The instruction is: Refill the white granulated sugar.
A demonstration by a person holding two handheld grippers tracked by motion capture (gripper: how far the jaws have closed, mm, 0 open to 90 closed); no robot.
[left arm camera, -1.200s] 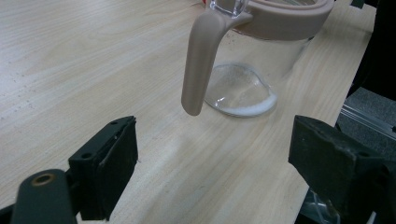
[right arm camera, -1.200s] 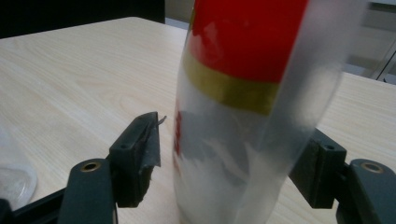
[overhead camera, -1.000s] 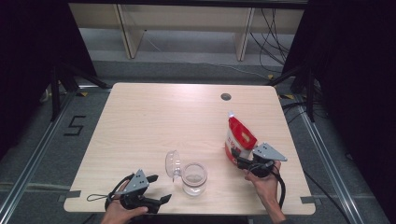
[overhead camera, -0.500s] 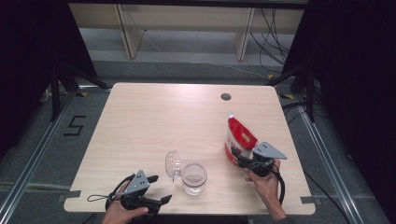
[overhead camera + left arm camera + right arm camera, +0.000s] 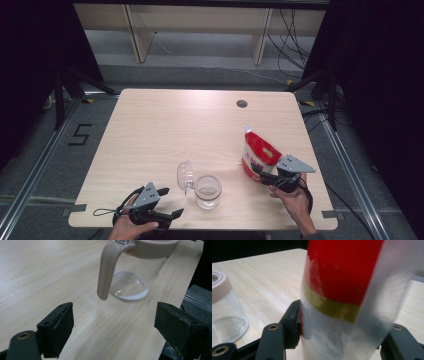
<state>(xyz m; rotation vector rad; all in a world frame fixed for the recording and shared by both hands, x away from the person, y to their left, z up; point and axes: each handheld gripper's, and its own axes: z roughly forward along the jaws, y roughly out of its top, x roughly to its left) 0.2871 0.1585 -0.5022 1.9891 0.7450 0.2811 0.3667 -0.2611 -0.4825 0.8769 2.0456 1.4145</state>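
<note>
A red-and-white pouch [image 5: 259, 156] stands upright at the near right of the wooden surface [image 5: 165, 125], the right gripper [image 5: 260, 172] having just closed its fingers [image 5: 293, 322] against its sides. Left of it sits a clear jar [image 5: 207, 191] with its lid hinged open. The left gripper [image 5: 172, 202] rests at the near edge, fingers [image 5: 58, 327] spread and empty.

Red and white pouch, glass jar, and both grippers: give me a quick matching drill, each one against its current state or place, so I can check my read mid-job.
Column one:
1. pouch
2. glass jar
3. left gripper
4. right gripper

Column two:
a. jaws wide apart with nothing between them
b. lid swung open, near the table's front edge
c. standing upright between two black jaws
d. jaws either side of the pouch's lower part, just been closing

Pairs: 1-c, 2-b, 3-a, 4-d
</note>
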